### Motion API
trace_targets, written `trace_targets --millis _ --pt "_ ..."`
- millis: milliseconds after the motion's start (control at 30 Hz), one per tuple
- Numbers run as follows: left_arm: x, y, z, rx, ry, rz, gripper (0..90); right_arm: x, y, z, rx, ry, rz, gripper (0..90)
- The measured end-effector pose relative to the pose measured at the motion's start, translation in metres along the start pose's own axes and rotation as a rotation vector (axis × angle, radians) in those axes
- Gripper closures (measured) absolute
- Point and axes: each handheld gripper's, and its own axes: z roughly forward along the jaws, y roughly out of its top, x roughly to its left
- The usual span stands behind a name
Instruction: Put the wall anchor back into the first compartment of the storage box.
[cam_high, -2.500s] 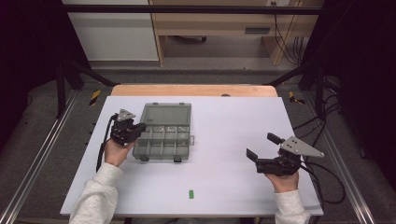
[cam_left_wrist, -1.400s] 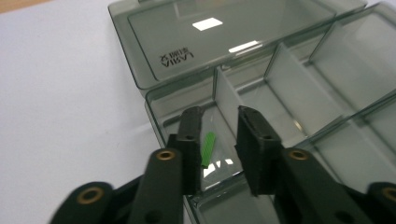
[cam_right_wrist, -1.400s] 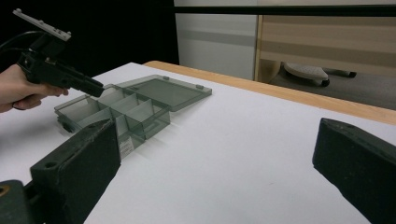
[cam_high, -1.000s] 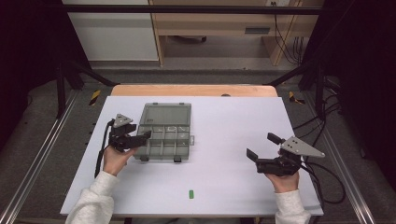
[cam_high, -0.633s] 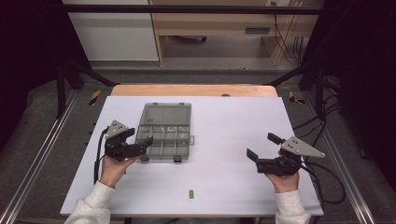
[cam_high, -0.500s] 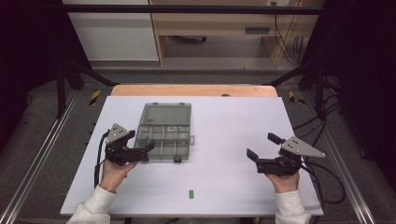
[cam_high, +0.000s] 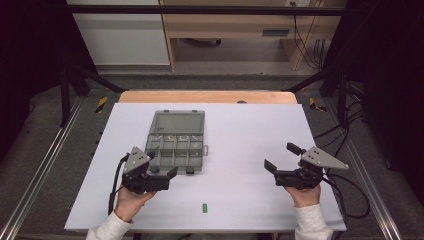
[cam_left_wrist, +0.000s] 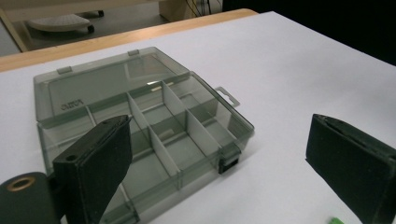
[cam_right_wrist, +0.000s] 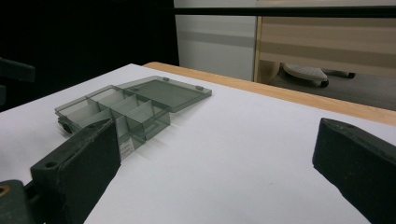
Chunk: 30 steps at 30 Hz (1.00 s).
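A smoky clear organiser box lies open on the white table, its lid folded flat toward the back and its compartments looking empty. My left gripper sits at the box's front left corner and points right along its front edge. Its jaws have just been opening and stand wide with nothing between them. In the left gripper view the box lies just beyond the left gripper. My right gripper hovers open and empty at the right, well apart from the box. A small green piece lies near the front edge.
The white table has a wooden strip along its back edge. Metal rails run along the floor on both sides, and cables trail at the right. A wide bare stretch of table separates the two grippers.
My left hand slid toward the front edge along the box's left side, and its gripper now points right with wider jaws. The right hand, the box and the green piece kept still.
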Motion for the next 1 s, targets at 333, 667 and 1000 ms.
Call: trace_targets --millis 333,667,1000 --pt "-0.022 -0.020 0.011 0.066 -0.059 0.011 7.1 0.000 0.000 -0.001 0.000 0.001 -0.002 1.5" --pt "-0.049 -0.034 0.026 0.131 -0.108 0.031 9.4 0.000 -0.001 0.000 0.003 0.000 0.000 1.5" --pt "-0.071 -0.050 0.043 0.213 -0.143 0.056 14.7 0.000 0.000 0.000 0.002 -0.001 0.000 1.5"
